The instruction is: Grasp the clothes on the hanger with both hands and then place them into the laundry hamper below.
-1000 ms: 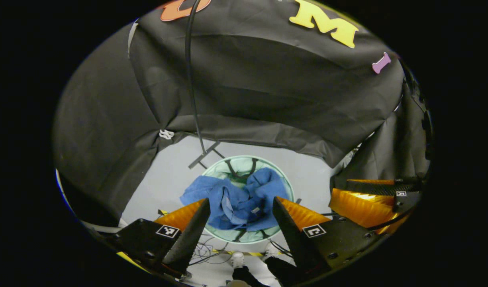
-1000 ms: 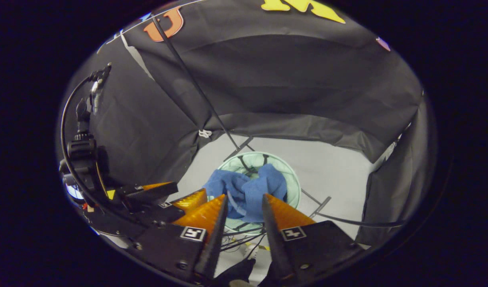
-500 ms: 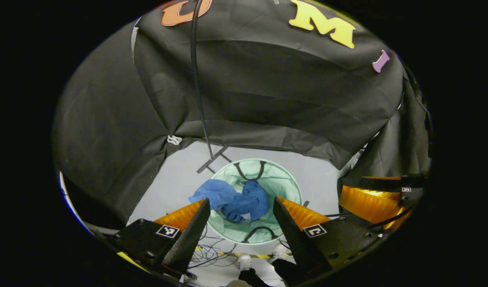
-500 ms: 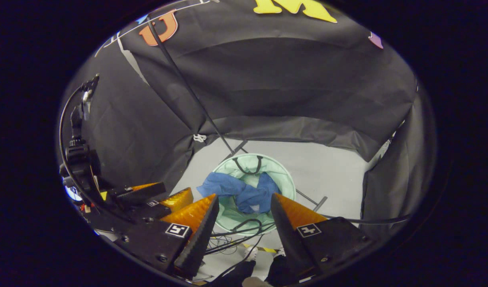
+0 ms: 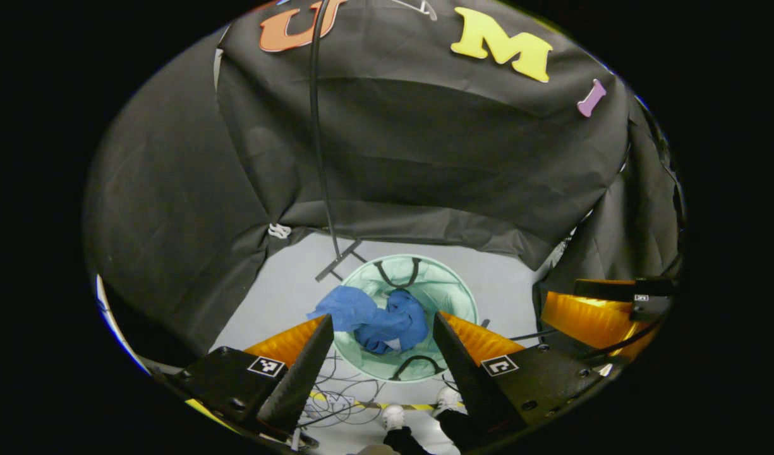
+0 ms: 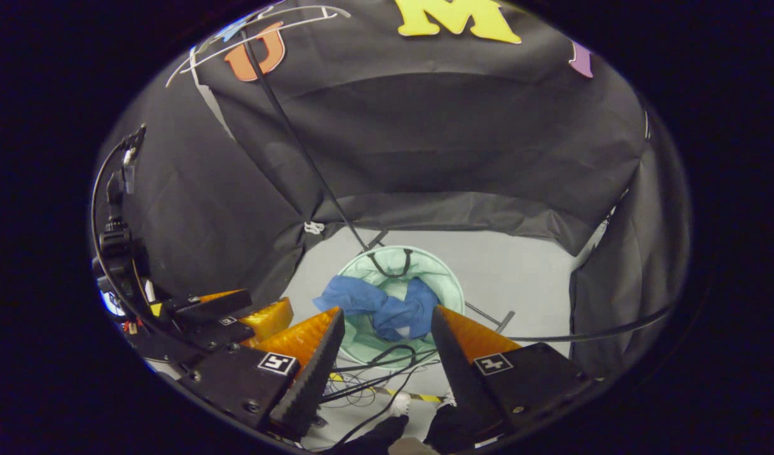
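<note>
The blue garment (image 5: pixel 371 316) lies crumpled in the round, pale green laundry hamper (image 5: pixel 453 297) on the floor, far below both grippers, one fold draped over the hamper's left rim; the left gripper (image 5: pixel 381 341) holds its jaws apart with nothing between them, and the right gripper (image 6: pixel 385 335) likewise. The right gripper view shows a thin white wire hanger (image 6: pixel 260 25) bare at the top; the left gripper view shows white shoes (image 5: pixel 394 416) beside loose cables (image 5: pixel 336 404).
</note>
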Demonstrator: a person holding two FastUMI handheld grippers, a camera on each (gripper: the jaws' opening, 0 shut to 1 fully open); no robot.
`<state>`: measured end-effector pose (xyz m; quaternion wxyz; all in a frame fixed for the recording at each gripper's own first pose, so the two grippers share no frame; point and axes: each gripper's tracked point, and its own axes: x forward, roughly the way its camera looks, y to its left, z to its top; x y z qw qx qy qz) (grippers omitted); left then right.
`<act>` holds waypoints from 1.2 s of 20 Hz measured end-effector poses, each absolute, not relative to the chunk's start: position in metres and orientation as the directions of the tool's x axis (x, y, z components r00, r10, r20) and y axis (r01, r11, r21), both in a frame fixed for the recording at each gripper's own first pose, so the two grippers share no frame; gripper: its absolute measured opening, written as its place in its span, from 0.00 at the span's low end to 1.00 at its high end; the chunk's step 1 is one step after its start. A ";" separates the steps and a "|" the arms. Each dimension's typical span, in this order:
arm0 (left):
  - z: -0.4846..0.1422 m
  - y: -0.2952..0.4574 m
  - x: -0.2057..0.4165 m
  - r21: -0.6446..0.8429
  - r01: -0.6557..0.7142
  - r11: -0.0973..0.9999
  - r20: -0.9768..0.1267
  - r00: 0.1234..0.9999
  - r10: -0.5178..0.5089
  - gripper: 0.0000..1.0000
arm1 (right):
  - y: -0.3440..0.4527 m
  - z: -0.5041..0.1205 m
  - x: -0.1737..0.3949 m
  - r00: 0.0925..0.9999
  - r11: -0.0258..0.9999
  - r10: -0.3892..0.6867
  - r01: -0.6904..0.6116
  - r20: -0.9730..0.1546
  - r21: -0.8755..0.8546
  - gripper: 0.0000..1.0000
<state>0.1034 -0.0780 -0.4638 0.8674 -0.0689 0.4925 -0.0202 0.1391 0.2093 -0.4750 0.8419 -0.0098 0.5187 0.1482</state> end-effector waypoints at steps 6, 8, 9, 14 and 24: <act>-0.400 -0.059 0.091 -0.103 0.012 0.995 -0.745 0.661 -0.085 0.97 | 0.187 -0.396 0.107 0.571 0.962 0.226 -0.258 -0.789 0.089 0.88; -0.361 -0.060 0.089 -0.098 0.018 0.995 -0.692 0.717 -0.081 0.97 | 0.173 -0.365 0.096 0.628 0.963 0.221 -0.262 -0.746 0.065 0.88; -0.343 -0.061 0.087 -0.099 0.020 0.995 -0.665 0.742 -0.081 0.97 | 0.167 -0.349 0.092 0.656 0.963 0.221 -0.265 -0.722 0.055 0.88; -0.244 -0.070 0.068 -0.075 0.022 0.997 -0.501 0.863 -0.057 0.97 | 0.133 -0.258 0.070 0.778 0.959 0.243 -0.282 -0.580 0.024 0.88; -0.083 -0.122 -0.049 -0.009 -0.087 0.996 -0.224 0.971 0.083 1.00 | 0.032 -0.102 -0.021 0.895 0.925 0.367 -0.380 -0.253 -0.004 1.00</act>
